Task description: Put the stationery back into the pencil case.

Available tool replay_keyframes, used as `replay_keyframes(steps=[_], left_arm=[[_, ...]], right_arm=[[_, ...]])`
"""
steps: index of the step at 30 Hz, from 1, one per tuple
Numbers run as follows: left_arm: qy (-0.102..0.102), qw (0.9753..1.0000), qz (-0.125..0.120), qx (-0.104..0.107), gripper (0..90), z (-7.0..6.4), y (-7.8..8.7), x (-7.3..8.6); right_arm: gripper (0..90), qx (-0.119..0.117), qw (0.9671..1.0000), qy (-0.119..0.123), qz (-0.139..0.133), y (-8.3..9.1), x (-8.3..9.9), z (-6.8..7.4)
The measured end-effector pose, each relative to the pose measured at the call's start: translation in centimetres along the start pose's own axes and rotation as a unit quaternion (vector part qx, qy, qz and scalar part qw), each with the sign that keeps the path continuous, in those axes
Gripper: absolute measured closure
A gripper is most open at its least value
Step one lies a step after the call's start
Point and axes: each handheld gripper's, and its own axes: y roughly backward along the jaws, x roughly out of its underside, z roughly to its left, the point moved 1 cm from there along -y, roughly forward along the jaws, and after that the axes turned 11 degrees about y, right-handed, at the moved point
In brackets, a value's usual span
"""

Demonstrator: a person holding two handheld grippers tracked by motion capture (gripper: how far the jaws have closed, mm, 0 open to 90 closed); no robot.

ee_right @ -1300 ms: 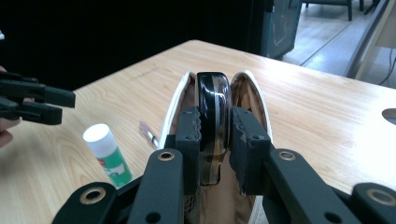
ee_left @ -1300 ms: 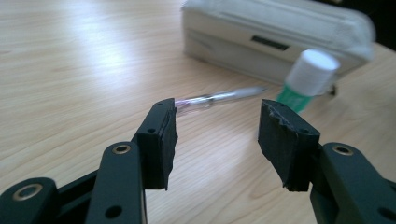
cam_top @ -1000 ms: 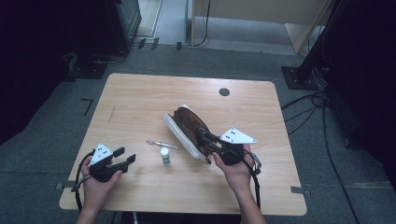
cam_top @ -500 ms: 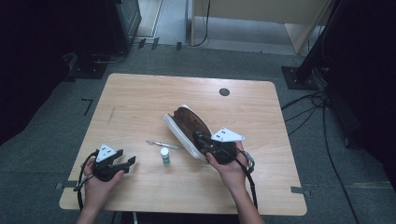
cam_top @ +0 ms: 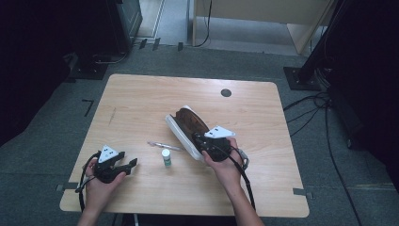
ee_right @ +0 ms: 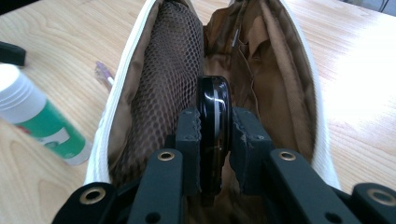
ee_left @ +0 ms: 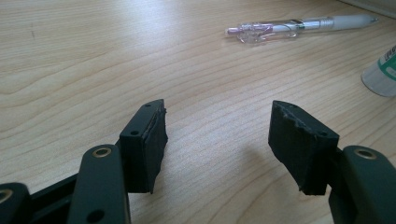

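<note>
A white pouch [cam_top: 181, 133] with a brown lining lies open at the middle of the wooden table [cam_top: 141, 99]. In the right gripper view my right gripper [ee_right: 214, 119] is shut on a thin black round disc [ee_right: 214, 93], held on edge inside the pouch's mouth [ee_right: 299, 60], between the mesh pocket and the brown lining. From the high view that gripper [cam_top: 207, 142] sits at the pouch's near end. My left gripper [cam_top: 129, 164] rests low at the front left, jaws open and empty [ee_left: 224, 126]. A clear pen [cam_top: 164, 146] [ee_left: 299, 26] and a small green-labelled white bottle [cam_top: 166, 157] [ee_left: 383, 72] [ee_right: 37, 121] lie between the grippers.
A dark round grommet [cam_top: 226, 92] is set in the table near its far edge. Black stands and cables [cam_top: 324, 108] surround the table on the grey floor. Bare wood stretches across the far left and the front right.
My right gripper has moved left with the black disc into the near end of the pouch. The left gripper has barely shifted.
</note>
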Motion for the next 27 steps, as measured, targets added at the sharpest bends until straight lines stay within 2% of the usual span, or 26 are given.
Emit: replay_keyframes(steps=[4, 9, 15, 18, 24, 27], left_arm=[[0.002, 1.0, 0.002, 0.002, 37.8, 0.0, 0.0, 0.0], [0.003, 1.0, 0.004, 0.002, 38.1, 0.0, -0.1, 0.0], [0.003, 1.0, 0.006, 0.004, 38.7, 0.1, -0.1, 0.0], [0.003, 0.9999, 0.008, 0.005, 38.9, 0.1, -0.1, 0.0], [0.004, 0.9999, 0.01, 0.007, 39.5, 0.1, -0.1, -0.1], [0.004, 0.9999, 0.01, 0.007, 39.6, 0.1, -0.1, -0.1]], right_arm=[[74.2, 0.008, 0.9999, 0.0, 0.013, -1.0, -0.5, 0.2], [74.2, 0.022, 0.9992, 0.01, 0.033, -2.1, -1.0, 0.6], [74.2, 0.019, 0.9981, 0.005, 0.058, -3.7, -0.9, 0.4], [74.2, 0.017, 0.9978, 0.001, 0.064, -4.0, -0.9, 0.3], [74.1, 0.007, 0.9955, -0.002, 0.094, -4.8, -0.8, -0.2], [73.8, 0.007, 0.9953, -0.004, 0.097, -5.0, -0.8, -0.6]])
